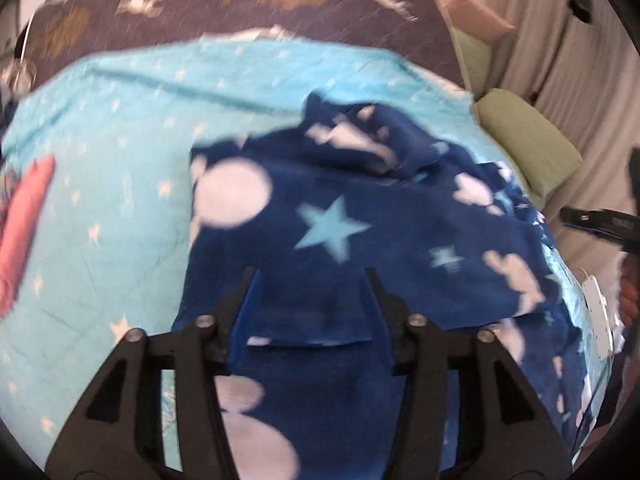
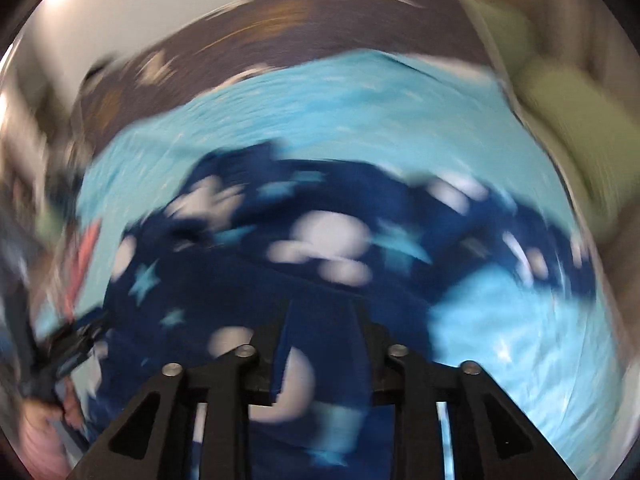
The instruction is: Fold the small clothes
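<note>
So the dark blue garment (image 1: 320, 216) with the white blobs and pale stars is spread over a light blue star-print sheet (image 1: 120, 152) on the bed, and it runs out ahead of both sets of fingers. In the left camera its long way goes from down between the fingers up and off to the right, with a bunched-up lump at the far end ahead of the fingertips. Which end is the neck or waist, can't tell, too rumpled and smeared.

Left gripper (image 1: 310, 276): fingers spread, with a flap of the blue cloth lying in the gap between them. Whether they're actually squeezing it, I can't tell.

Right gripper (image 2: 320, 308): heavy blur here, but the fingers look apart and blue fabric fills the gap and drapes below it. Pinched or not, can't say.

Room to move: left of the left fingers there's a wide stretch of bare sheet, ending at a pink item (image 1: 24, 224) near the frame edge. Right of the right fingers there's another bare patch of sheet. Ahead, past the garment, the sheet meets a dark patterned blanket (image 1: 240, 0). Green pillows (image 1: 528, 148) sit off to the far right of the fingers.
</note>
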`<state>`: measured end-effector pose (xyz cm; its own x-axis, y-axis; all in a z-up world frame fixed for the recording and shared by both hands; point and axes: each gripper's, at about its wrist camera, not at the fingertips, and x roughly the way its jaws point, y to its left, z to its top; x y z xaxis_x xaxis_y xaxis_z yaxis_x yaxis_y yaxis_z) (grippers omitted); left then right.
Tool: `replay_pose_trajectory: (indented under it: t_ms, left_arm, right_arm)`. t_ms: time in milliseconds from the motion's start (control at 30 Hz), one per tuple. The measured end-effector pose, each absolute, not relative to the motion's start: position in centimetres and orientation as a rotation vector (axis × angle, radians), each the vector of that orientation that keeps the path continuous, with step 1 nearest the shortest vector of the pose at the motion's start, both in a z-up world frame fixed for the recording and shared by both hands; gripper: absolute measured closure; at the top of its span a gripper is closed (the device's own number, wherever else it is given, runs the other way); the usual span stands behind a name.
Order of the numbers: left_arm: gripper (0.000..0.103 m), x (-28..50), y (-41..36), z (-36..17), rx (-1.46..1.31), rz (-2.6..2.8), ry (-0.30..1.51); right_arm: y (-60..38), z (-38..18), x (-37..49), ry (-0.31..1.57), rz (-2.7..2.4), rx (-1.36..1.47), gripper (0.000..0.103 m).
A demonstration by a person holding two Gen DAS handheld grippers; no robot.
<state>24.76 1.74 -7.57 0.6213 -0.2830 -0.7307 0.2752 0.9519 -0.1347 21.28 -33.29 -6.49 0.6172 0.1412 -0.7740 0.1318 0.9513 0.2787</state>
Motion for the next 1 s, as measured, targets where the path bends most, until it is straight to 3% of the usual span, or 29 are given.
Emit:
replay_pose_trajectory:
  t_ms: [67,200,300,467,700,733,767,900,1000]
  left_arm:
    - [0.04,24.2,0.4,-6.4,0.018,-0.337,0.813]
    - [0.04,24.6,-2.6,-6.5,0.072,-0.371,0.807]
    - [0.04,25.0,-4.0,-7.6,0.067,-0.378,0.844]
    - [0.04,25.5,-5.5,-9.1,0.087,-0.355,0.892]
    - [0.04,25.7,-4.9,-9.8,0.092,-0.334,0.902]
    - [0.04,25.8,-4.8,-10.1,0.088,-0.33,0.903]
    - [0.04,26.0,-4.6,-10.2,0.084,-0.325,0.907]
    - [0.04,26.2,-3.7,-10.4,0.037,-0.33,0.916]
    - [0.04,26.1,-3.3,-10.2,0.017,-0.331,0.905]
  right_arm:
    - [-40.7,-9.2,19.8,0.898,-0.064,0.542,0.059]
    - [-54.2,-16.6,16.6,0.835,-0.234,0.989,0.056]
    - [-58.4,-20.5,15.6,0.766,-0.229,1.205,0.054]
    - [-61.0,-23.6,17.8,0.702,-0.246,1.329,0.042]
    - [-64.4,-26.9,19.7,0.502,-0.437,1.491,0.042]
    - [-64.8,-27.0,19.7,0.487,-0.451,1.49,0.056]
    - [-65.0,-26.8,20.1,0.484,-0.456,1.473,0.097]
    - [-64.8,-22.8,21.2,0.448,-0.391,1.333,0.097]
    - [-61.4,-15.6,22.5,0.372,-0.184,1.172,0.097]
